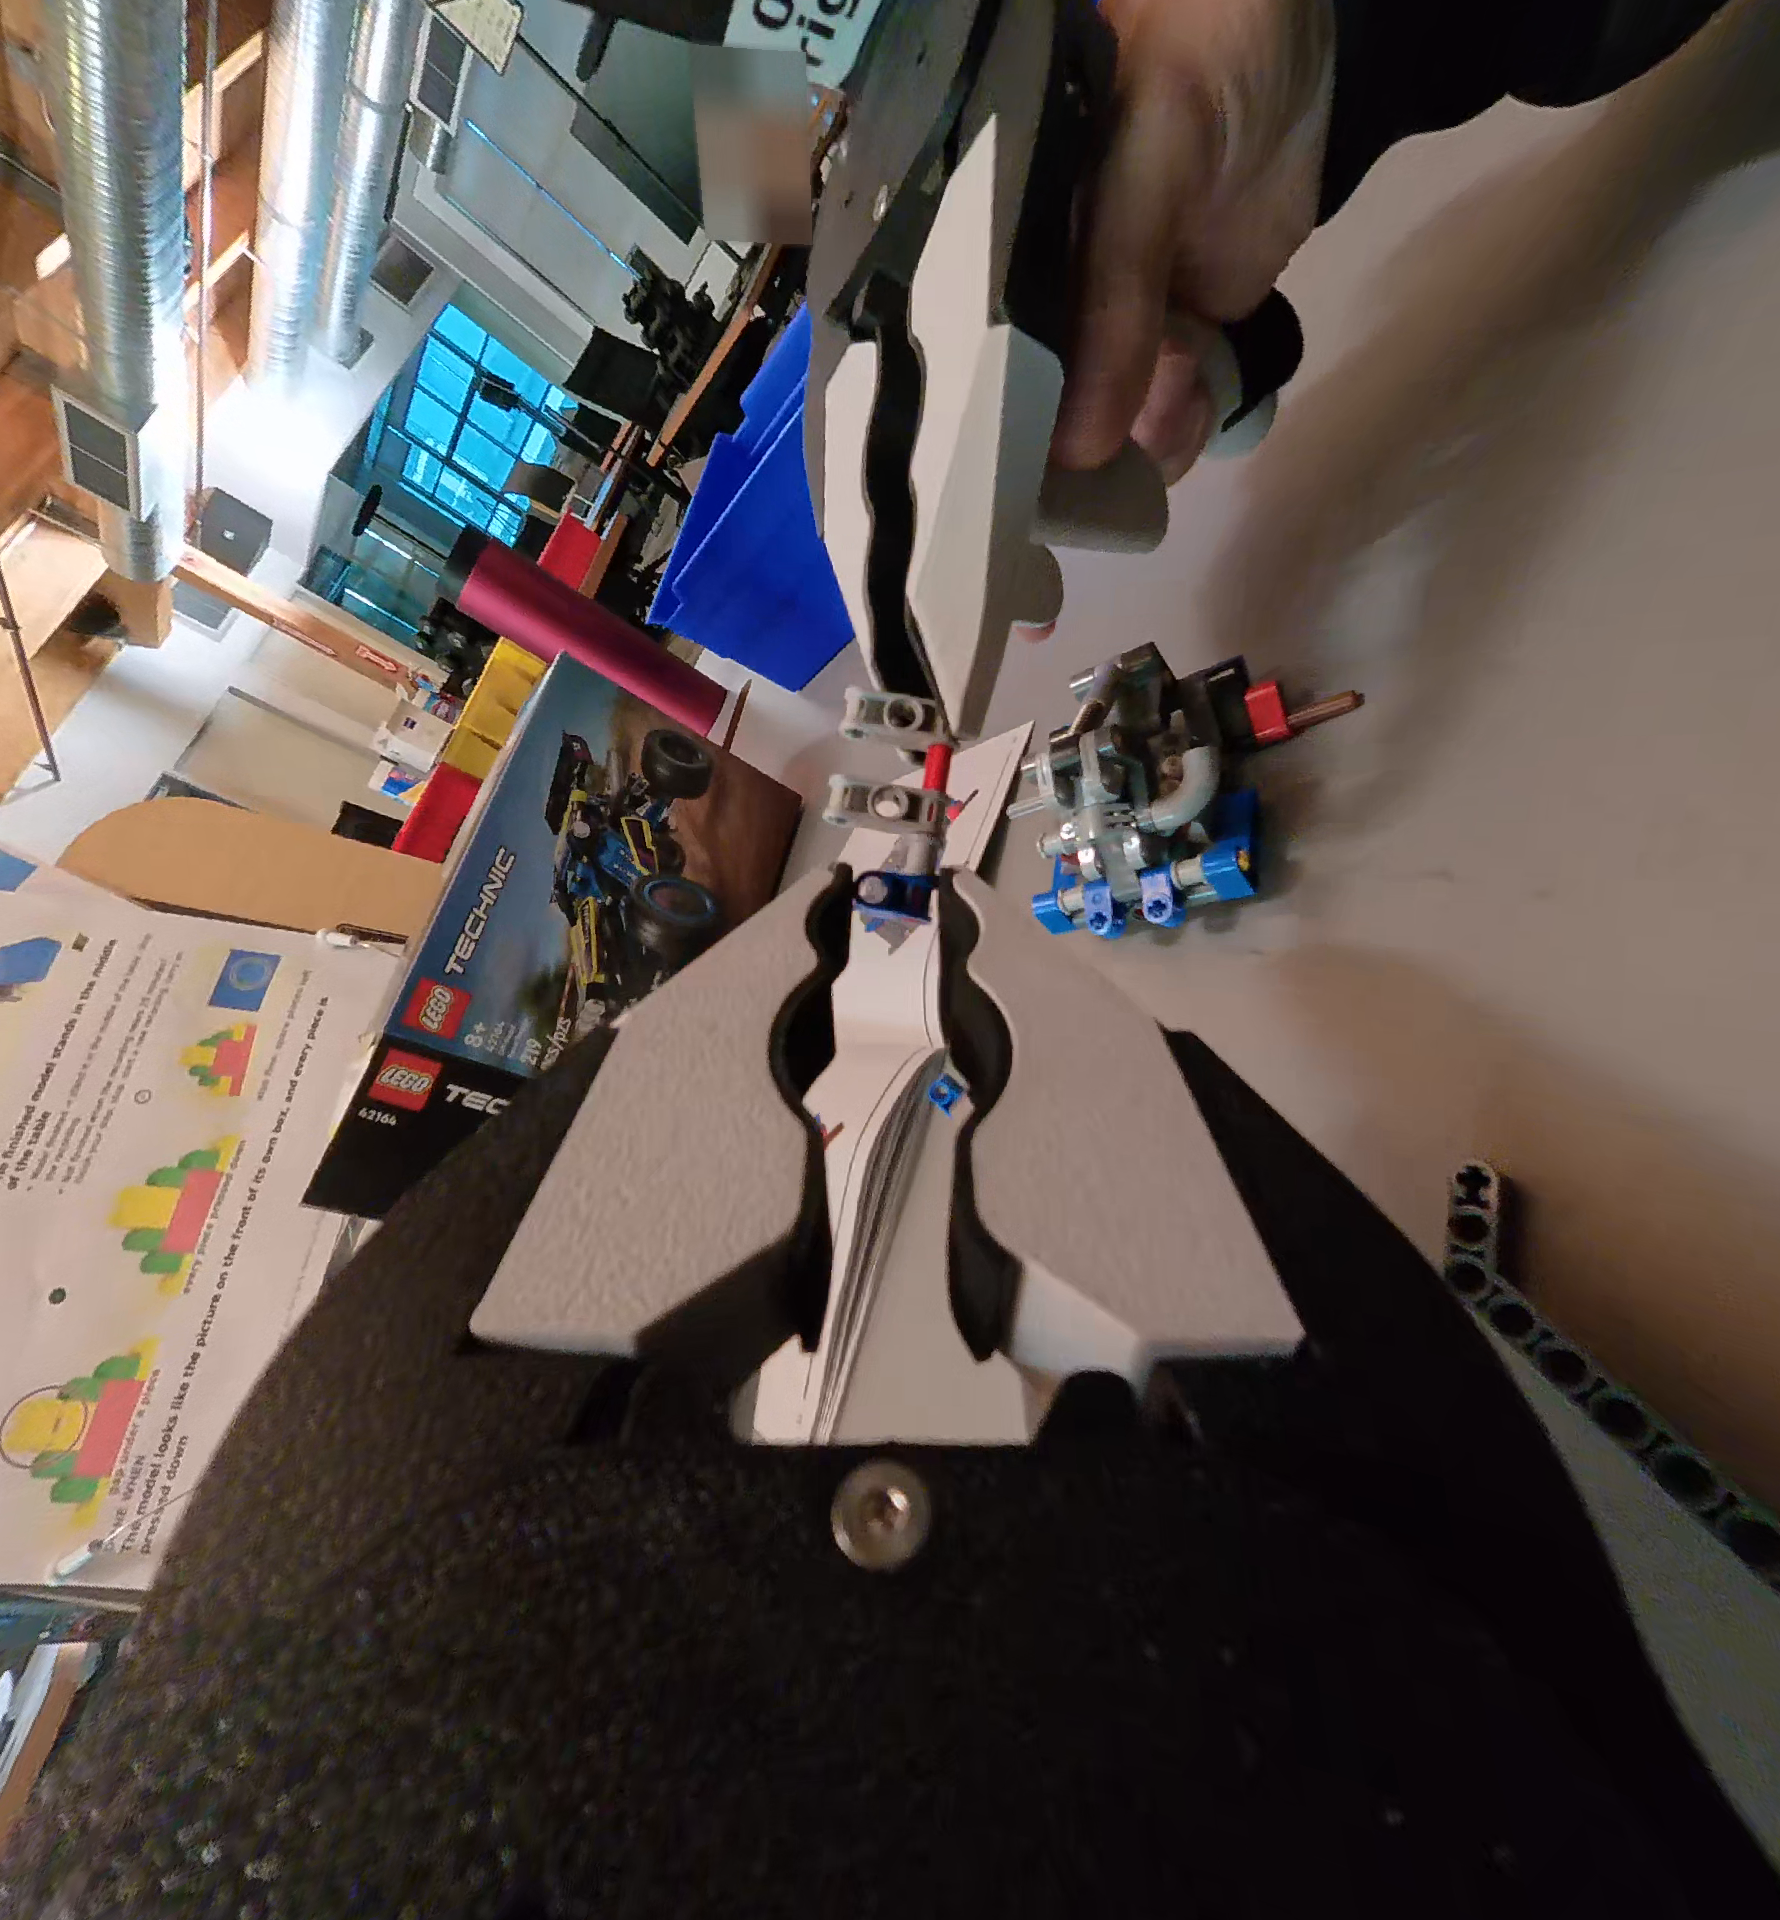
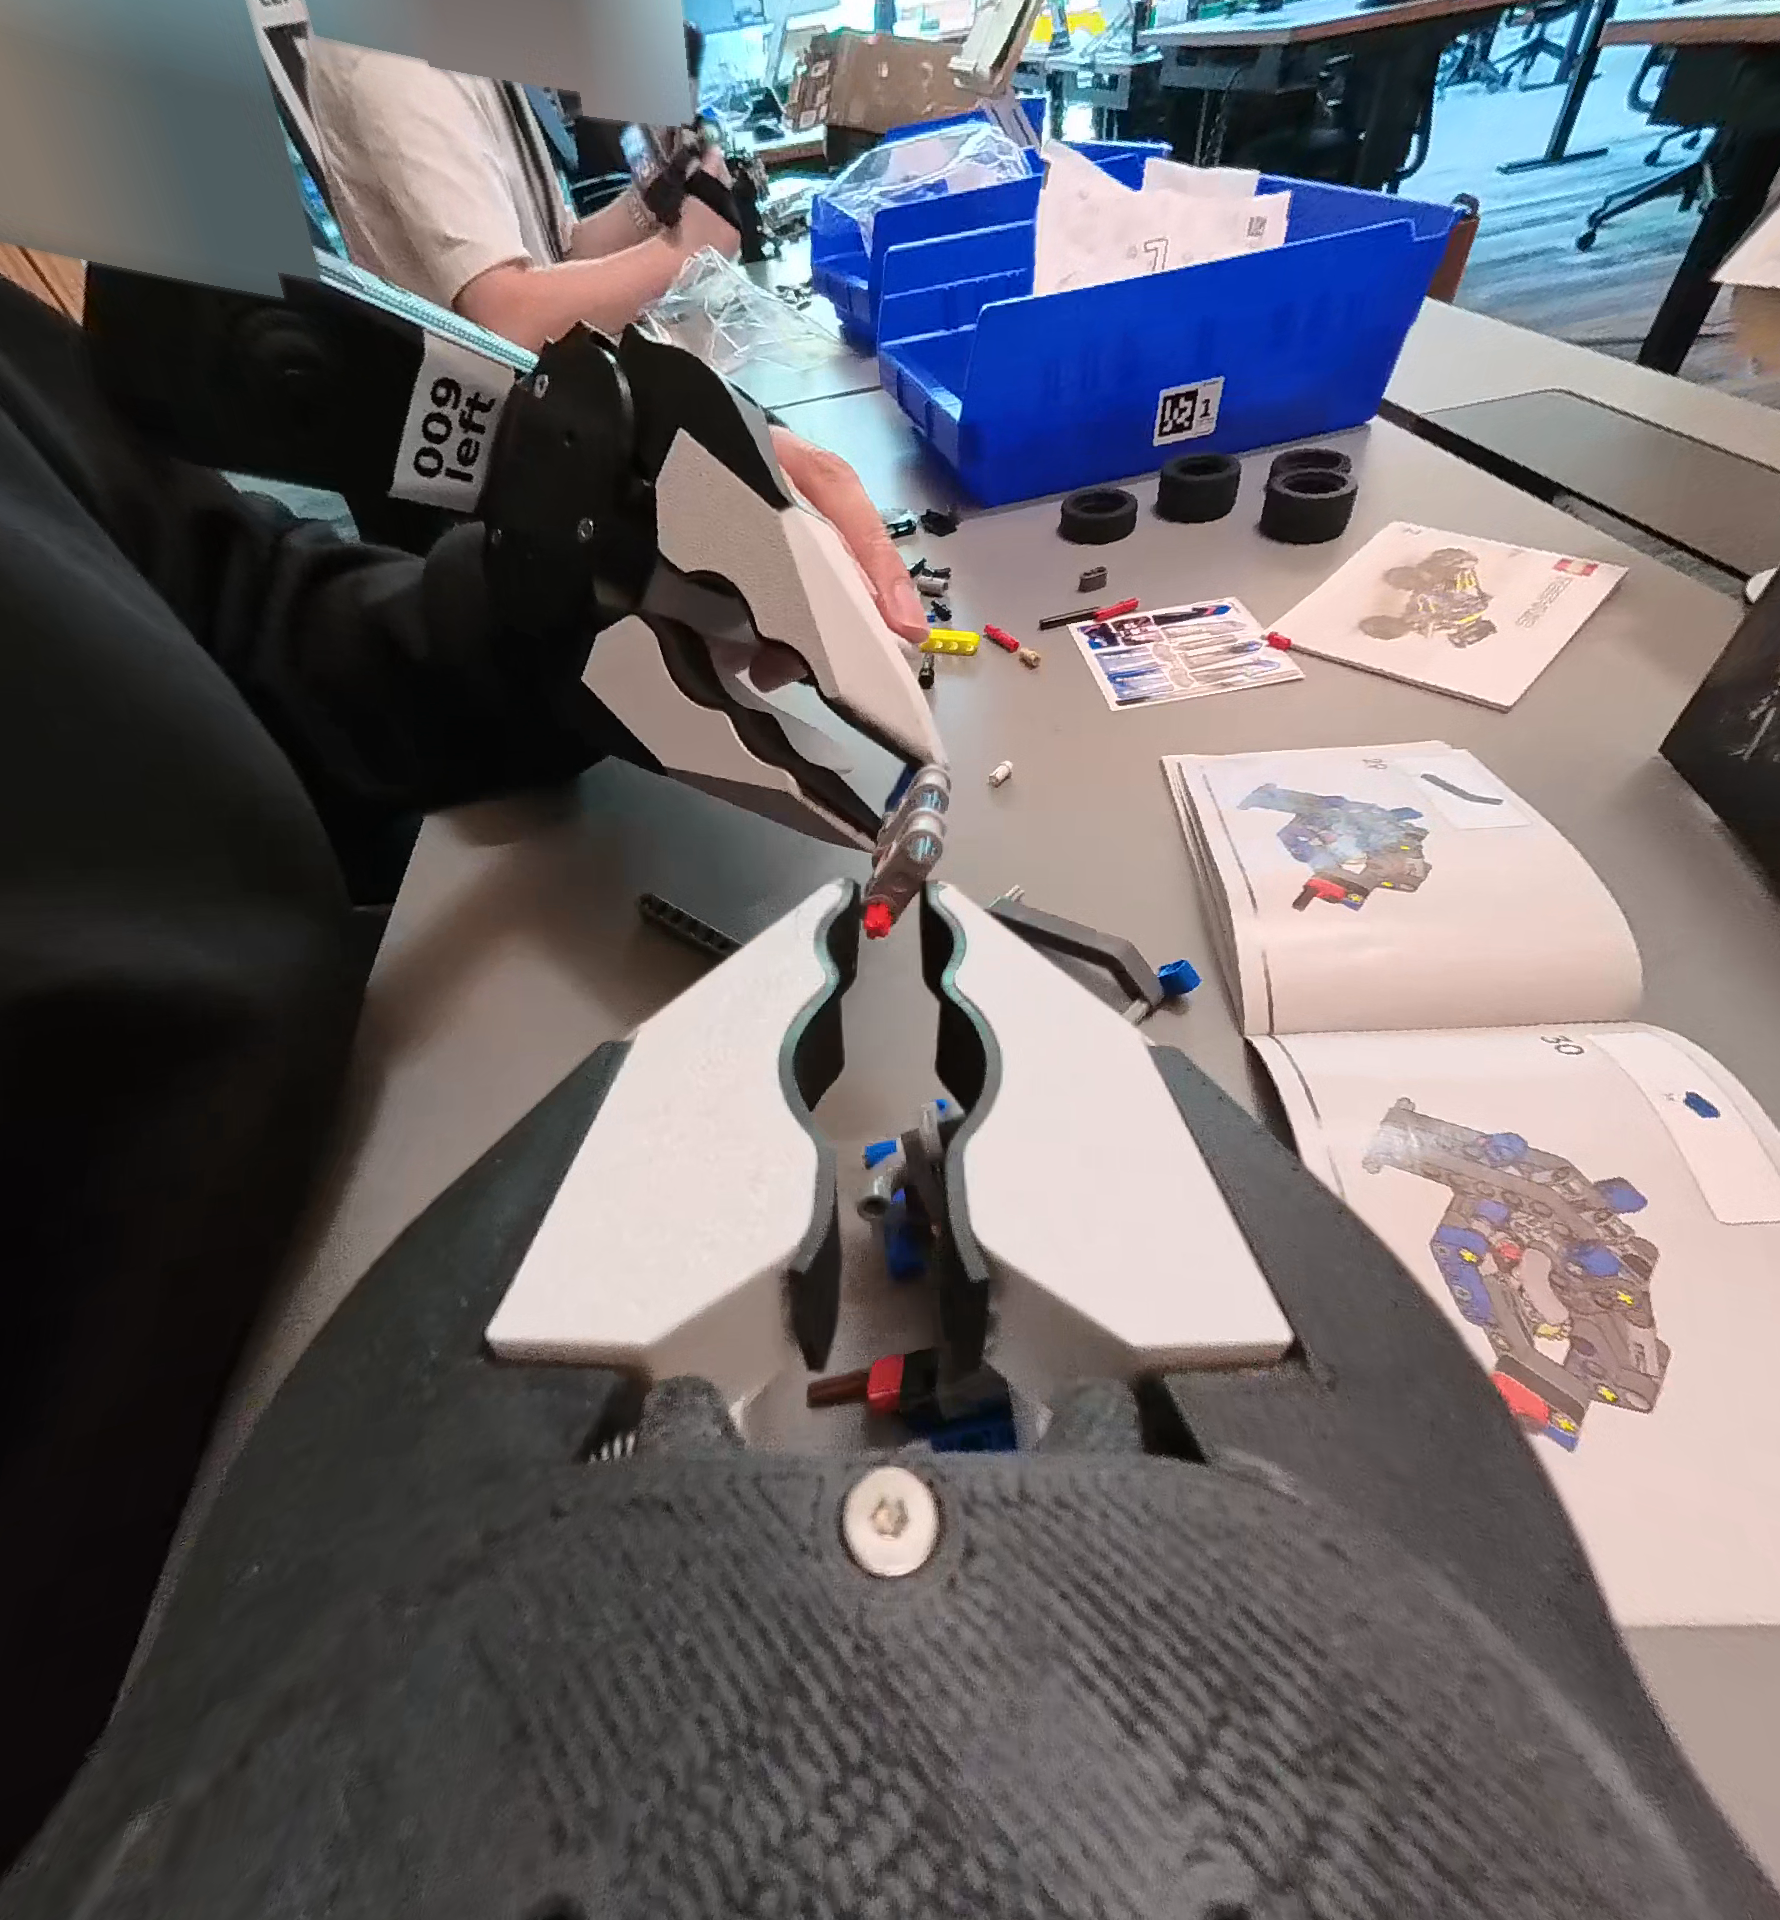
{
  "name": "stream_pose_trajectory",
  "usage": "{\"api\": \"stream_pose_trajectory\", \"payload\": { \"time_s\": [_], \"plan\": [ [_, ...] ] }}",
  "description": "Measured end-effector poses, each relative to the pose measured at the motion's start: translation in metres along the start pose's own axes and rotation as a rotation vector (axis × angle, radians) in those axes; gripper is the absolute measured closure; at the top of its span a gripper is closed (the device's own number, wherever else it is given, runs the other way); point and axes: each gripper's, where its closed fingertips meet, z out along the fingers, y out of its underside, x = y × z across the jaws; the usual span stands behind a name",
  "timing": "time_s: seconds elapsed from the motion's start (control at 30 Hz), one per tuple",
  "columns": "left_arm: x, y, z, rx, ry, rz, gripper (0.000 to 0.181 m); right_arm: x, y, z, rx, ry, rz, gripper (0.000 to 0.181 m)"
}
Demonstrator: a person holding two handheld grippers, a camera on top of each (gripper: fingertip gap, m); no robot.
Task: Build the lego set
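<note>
The left hand-held gripper (image 1: pixel 891 896) is clamped on the blue end of a small lego piece (image 1: pixel 907 800), a red rod bearing two grey holed connectors. The right hand-held gripper (image 2: pixel 888 902) pinches the rod's red tip. A half-built grey-and-blue lego model (image 1: pixel 1146 795) sits on the matte grey counter (image 1: pixel 1488 727) beside a printed box (image 1: pixel 595 914).

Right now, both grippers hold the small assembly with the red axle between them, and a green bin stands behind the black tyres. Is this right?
Not quite: the bin is blue, not green. The right wrist view shows it behind the black tyres. The rest holds: the left gripper and the right gripper both hold the small assembly with the red axle between them.
</note>
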Motion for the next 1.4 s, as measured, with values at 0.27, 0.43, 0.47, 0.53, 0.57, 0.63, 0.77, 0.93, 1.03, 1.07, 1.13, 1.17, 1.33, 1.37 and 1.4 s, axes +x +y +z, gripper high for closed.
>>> {"api": "stream_pose_trajectory", "payload": {
  "time_s": [0.27, 0.43, 0.47, 0.53, 0.57, 0.63, 0.77, 0.93, 1.03, 1.07, 1.13, 1.17, 1.33, 1.37, 1.4],
  "plan": [
    [0.019, 0.003, 0.002, 0.032, 0.288, -0.364, 0.162, -0.003, 0.013, -0.001, -0.094, 0.02, -0.241, 0.176],
    [0.03, 0.005, 0.005, 0.014, 0.409, -0.386, 0.175, -0.008, 0.014, 0.001, -0.09, -0.011, -0.306, 0.176],
    [0.03, 0.006, 0.007, 0.002, 0.4, -0.367, 0.175, -0.006, 0.015, 0.001, -0.098, 0.002, -0.307, 0.176],
    [0.032, 0.009, 0.009, -0.019, 0.407, -0.352, 0.177, -0.003, 0.021, 0.001, -0.131, 0.011, -0.305, 0.176],
    [0.034, 0.013, 0.009, -0.037, 0.425, -0.352, 0.176, 0.0, 0.026, -0.001, -0.167, 0.022, -0.31, 0.175],
    [0.041, 0.024, 0.009, -0.082, 0.458, -0.366, 0.176, 0.012, 0.034, -0.013, -0.255, 0.094, -0.335, 0.165],
    [0.046, 0.044, 0.009, -0.144, 0.477, -0.412, 0.176, 0.024, 0.049, -0.035, -0.341, 0.123, -0.269, 0.158],
    [0.054, 0.05, 0.017, -0.181, 0.518, -0.448, 0.176, 0.019, 0.066, -0.026, -0.377, 0.052, -0.253, 0.159],
    [0.055, 0.051, 0.02, -0.182, 0.527, -0.453, 0.176, 0.022, 0.076, -0.02, -0.419, 0.053, -0.27, 0.162],
    [0.055, 0.051, 0.02, -0.178, 0.53, -0.454, 0.176, 0.022, 0.078, -0.019, -0.423, 0.049, -0.273, 0.166],
    [0.056, 0.048, 0.021, -0.16, 0.536, -0.456, 0.176, 0.023, 0.077, -0.016, -0.408, 0.045, -0.271, 0.172],
    [0.056, 0.047, 0.022, -0.152, 0.535, -0.459, 0.176, 0.022, 0.076, -0.015, -0.403, 0.043, -0.273, 0.174],
    [0.054, 0.045, 0.024, -0.112, 0.536, -0.459, 0.177, 0.021, 0.077, -0.016, -0.382, 0.017, -0.273, 0.176],
    [0.053, 0.044, 0.024, -0.096, 0.536, -0.461, 0.177, 0.021, 0.077, -0.016, -0.372, 0.013, -0.267, 0.176],
    [0.054, 0.043, 0.024, -0.084, 0.541, -0.462, 0.176, 0.022, 0.076, -0.016, -0.361, 0.011, -0.262, 0.176]
  ]
}}
